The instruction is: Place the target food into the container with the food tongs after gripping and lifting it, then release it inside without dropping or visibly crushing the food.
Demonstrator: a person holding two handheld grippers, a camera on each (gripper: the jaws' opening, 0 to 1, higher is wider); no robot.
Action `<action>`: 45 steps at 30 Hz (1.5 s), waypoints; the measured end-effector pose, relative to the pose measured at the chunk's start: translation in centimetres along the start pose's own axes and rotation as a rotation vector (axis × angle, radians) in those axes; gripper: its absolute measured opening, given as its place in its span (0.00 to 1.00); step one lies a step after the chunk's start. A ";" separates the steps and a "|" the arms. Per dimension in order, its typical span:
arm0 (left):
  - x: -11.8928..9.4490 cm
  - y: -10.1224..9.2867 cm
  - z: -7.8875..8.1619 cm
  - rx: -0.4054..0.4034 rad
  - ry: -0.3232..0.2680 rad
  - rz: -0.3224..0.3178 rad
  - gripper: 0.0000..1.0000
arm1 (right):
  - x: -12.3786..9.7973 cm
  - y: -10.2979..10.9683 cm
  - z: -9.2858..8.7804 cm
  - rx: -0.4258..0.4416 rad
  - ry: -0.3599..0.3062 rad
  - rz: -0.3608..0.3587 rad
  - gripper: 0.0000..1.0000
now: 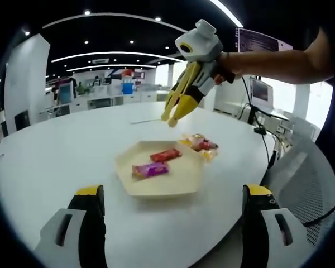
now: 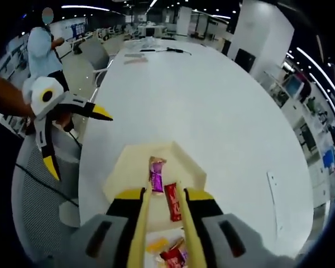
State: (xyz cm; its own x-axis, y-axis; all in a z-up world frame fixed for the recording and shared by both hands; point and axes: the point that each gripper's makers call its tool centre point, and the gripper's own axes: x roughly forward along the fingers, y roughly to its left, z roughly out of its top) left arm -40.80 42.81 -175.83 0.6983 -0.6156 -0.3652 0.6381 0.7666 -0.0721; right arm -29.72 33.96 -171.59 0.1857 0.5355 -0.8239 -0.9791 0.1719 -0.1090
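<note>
Red snack bar (image 1: 166, 154): lies flat inside your tray, not gripped by anything; your right gripper view puts it (image 2: 172, 201) between the two tong blades, under them.
Purple snack bar (image 1: 150, 170): beside the red one on the tray floor; in your right gripper view it (image 2: 156, 176) sits just beyond the tong tips.
Tray (image 1: 184, 181): cream, angular, shallow rim, resting on the white table (image 1: 72, 151).
Loose snacks (image 1: 200, 143): small heap of red and orange wrappers on the table, just outside the tray's far edge as your left gripper view has it; your right gripper view shows the heap (image 2: 170, 250) low between its jaws.
Food tongs (image 1: 178, 100): yellow, carried in your right gripper (image 2: 163, 209), hanging in the air above the tray; blades narrow, tips nearly together, holding nothing.
Left gripper (image 1: 173, 198): jaws spread wide, nothing between them; your right gripper view shows it (image 2: 78, 139) from the side, off the table edge.
Bystander (image 2: 44, 44): your right gripper view shows a person standing by a chair across the room.
</note>
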 end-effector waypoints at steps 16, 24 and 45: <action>0.1 -0.4 -0.2 0.007 0.017 -0.010 1.00 | -2.5 -0.5 -4.6 0.021 -0.022 -0.017 0.27; 0.1 -0.3 -0.3 0.008 0.025 -0.006 1.00 | -4.0 -0.7 -7.3 0.024 -0.024 -0.030 0.27; 0.0 0.1 -0.7 0.006 0.040 0.018 1.00 | -6.9 -1.3 -13.2 0.068 -0.045 -0.044 0.27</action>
State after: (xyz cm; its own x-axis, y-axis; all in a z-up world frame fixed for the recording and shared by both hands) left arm -40.92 43.02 -176.50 0.6961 -0.5938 -0.4035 0.6274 0.7764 -0.0600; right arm -30.79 19.16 -173.08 0.2333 0.5629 -0.7930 -0.9623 0.2508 -0.1051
